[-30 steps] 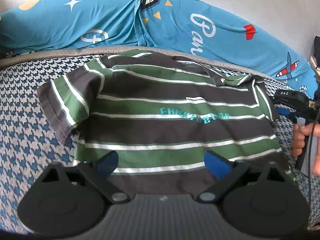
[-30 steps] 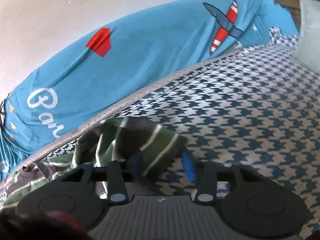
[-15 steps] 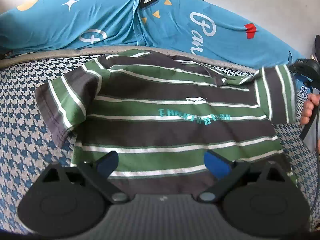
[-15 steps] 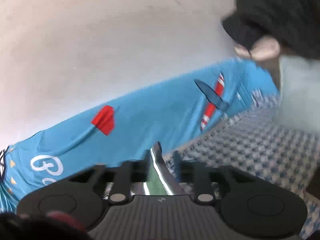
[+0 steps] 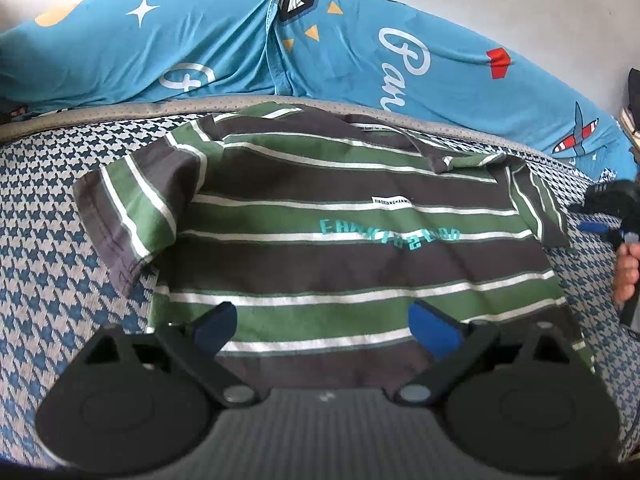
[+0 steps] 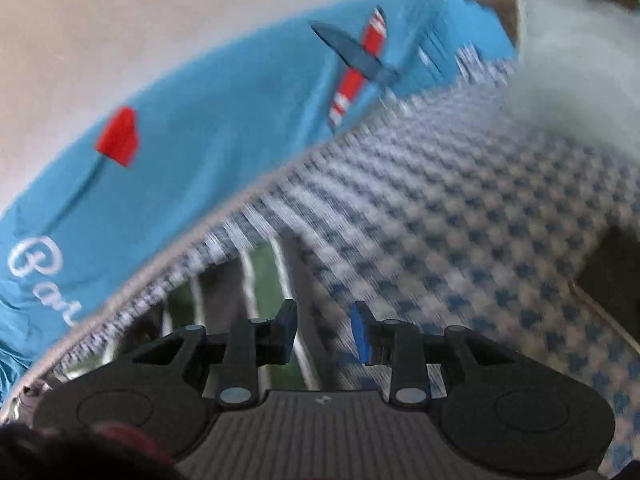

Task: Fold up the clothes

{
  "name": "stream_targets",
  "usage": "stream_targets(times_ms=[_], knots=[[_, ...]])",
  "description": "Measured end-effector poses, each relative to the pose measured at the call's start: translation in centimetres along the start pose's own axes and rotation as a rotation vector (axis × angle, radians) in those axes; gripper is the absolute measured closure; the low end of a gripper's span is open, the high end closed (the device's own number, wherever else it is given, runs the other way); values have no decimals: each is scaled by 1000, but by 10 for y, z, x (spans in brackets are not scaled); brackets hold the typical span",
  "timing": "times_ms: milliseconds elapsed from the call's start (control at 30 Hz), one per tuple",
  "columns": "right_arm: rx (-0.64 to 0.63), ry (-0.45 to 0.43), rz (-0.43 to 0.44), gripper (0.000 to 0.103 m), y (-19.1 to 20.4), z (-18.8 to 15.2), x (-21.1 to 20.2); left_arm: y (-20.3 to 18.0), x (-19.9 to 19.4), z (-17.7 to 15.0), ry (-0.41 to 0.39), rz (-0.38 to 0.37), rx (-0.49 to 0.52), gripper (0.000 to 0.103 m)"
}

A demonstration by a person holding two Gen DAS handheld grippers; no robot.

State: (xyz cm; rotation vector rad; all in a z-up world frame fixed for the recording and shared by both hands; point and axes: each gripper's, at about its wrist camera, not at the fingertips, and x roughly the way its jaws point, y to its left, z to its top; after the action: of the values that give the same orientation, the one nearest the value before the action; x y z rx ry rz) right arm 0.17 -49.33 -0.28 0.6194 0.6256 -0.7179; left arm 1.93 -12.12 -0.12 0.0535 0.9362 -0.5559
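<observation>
Nearest, left gripper (image 5: 322, 326): hovering over the hem end of the striped T-shirt (image 5: 340, 216), blue pads standing wide apart, gripping nothing. Striped T-shirt: lying front up and spread flat on the houndstooth bed cover (image 5: 52, 280), printed chest lettering showing, hem toward the left wrist camera, collar toward the far edge. Left sleeve (image 5: 128, 216): spreading outward over the cover, cuff end curling slightly. Right sleeve (image 5: 536, 208): lying against the side of the body, close beside the right gripper (image 6: 324, 334). Right gripper: sitting low over that sleeve's outer edge, pads parted by a modest gap, cloth passing beneath and between, no clamping evident; wrist view smearing with motion blur. Hand (image 5: 626, 272): gripping the right tool's handle at the frame margin. Farthest: blue printed bedding (image 5: 400, 48) bunching along the wall behind the collar. Risks, judged only from this layout: closing on a single layer at the hem and dragging the front panel off the back, leaving wrinkles; pinching the bed cover together with the shirt, given the pads hanging so near the fabric beneath; catching the sleeve off-centre while moving quickly, skewing any fold line; pushing the collar up into the blue bedding when drawing the hem forward, crumpling the neckline; uneven lifting between the two tools twisting the stripes out of parallel.
</observation>
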Motion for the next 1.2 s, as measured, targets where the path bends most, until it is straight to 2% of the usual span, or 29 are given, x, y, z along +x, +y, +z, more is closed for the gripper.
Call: stream_targets(times_ms=[67, 267, 400, 600, 667, 733, 767, 800, 867, 900, 967, 1067, 1133, 1200], knots=[[25, 34, 19, 73, -6, -4, 0, 0, -1, -2, 6, -2, 4, 6], [98, 110, -2, 72, -12, -13, -13, 0, -3, -7, 26, -6, 16, 6], [162, 148, 19, 68, -16, -17, -17, 1, -16, -14, 39, -23, 31, 6], [195, 158, 46, 68, -14, -22, -17, 2, -37, -26, 59, -52, 56, 6], [196, 145, 49, 66, -10, -23, -16, 3, -44, -30, 65, -61, 65, 6], [172, 129, 57, 69, -4, -24, -14, 3, -51, -34, 72, -70, 73, 6], [157, 119, 60, 80, -1, -24, -13, 4, -55, -36, 75, -75, 77, 6], [143, 108, 61, 87, 2, -24, -12, 4, -58, -38, 78, -80, 81, 6], [120, 73, 30, 92, 8, -26, -13, 8, -66, -36, 63, -81, 74, 6], [104, 27, -23, 97, 9, -26, -18, 10, -70, -35, 52, -80, 69, 6], [43, -60, -97, 97, 16, -23, -26, 16, -76, -29, 22, -71, 53, 6], [17, -115, -132, 93, 23, -20, -33, 26, -81, -20, -19, -35, 27, 6], [-11, -144, -75, 93, 32, -17, -37, 36, -80, -14, -36, -15, 0, 6], [-38, -145, 23, 93, 43, -16, -40, 47, -77, -7, -44, -3, -36, 6]])
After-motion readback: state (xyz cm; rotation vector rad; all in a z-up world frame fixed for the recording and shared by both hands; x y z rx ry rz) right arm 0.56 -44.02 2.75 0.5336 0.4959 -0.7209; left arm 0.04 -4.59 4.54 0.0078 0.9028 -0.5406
